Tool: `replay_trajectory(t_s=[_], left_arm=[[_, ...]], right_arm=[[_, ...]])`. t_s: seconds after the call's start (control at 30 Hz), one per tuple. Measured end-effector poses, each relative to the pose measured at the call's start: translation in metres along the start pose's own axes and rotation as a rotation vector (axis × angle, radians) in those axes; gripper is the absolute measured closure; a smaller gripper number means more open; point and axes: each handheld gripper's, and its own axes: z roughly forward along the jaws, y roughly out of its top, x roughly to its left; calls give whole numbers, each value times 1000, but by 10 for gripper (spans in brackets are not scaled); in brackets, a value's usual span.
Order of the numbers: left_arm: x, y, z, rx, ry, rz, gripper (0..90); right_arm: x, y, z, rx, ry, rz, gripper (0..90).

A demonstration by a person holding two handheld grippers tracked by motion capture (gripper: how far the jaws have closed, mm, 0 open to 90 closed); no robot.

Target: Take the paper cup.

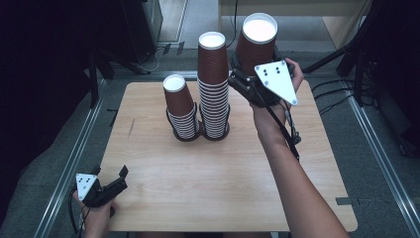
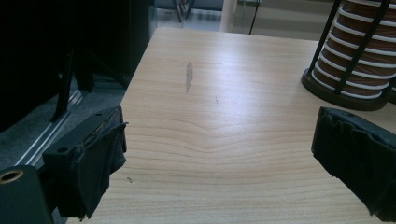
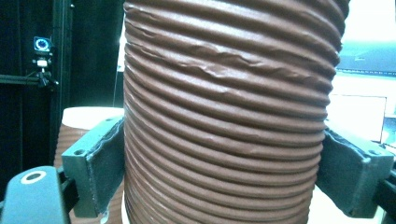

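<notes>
Light wood table (image 1: 223,188). Right gripper (image 1: 246,74) clamped on ribbed brown cup (image 1: 255,42), raised beside tall cup stack (image 1: 213,89). Left gripper (image 1: 111,182) jaws wide apart, empty, low over table's near-left corner.

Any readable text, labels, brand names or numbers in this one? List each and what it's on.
None can be read.
The held cup in the right gripper: ribbed brown wall, no print.
The two cup stacks: plain brown with white rims.
The grey plate on the right gripper: black dots, no letters.
A small device in the dark background of the right gripper view: a lit ring, too small to tell.
The table: scuff marks, no writing.
</notes>
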Motion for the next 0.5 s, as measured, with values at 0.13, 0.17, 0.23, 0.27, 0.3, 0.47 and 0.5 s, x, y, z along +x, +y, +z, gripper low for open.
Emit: replay_trajectory(t_s=[0.13,0.17,0.23,0.27,0.3,0.47,0.5], left_arm=[[0,0,0,2,2,3,35],[-1,0,0,0,3,1,35],[-1,0,0,1,3,1,36],[-1,0,0,2,1,1,36],[-1,0,0,2,1,1,36],[-1,0,0,4,1,5,36],[-1,0,0,4,1,6,36]], right_arm=[[-3,-5,-9,1,-3,-17,124],[-4,-6,-11,1,0,-17,124],[-6,-8,-15,2,0,-11,124],[-6,-8,-17,4,-1,-10,124],[-6,-8,-17,4,-1,-10,124],[-11,-14,-27,9,1,-10,124],[-11,-15,-28,10,3,-10,124]])
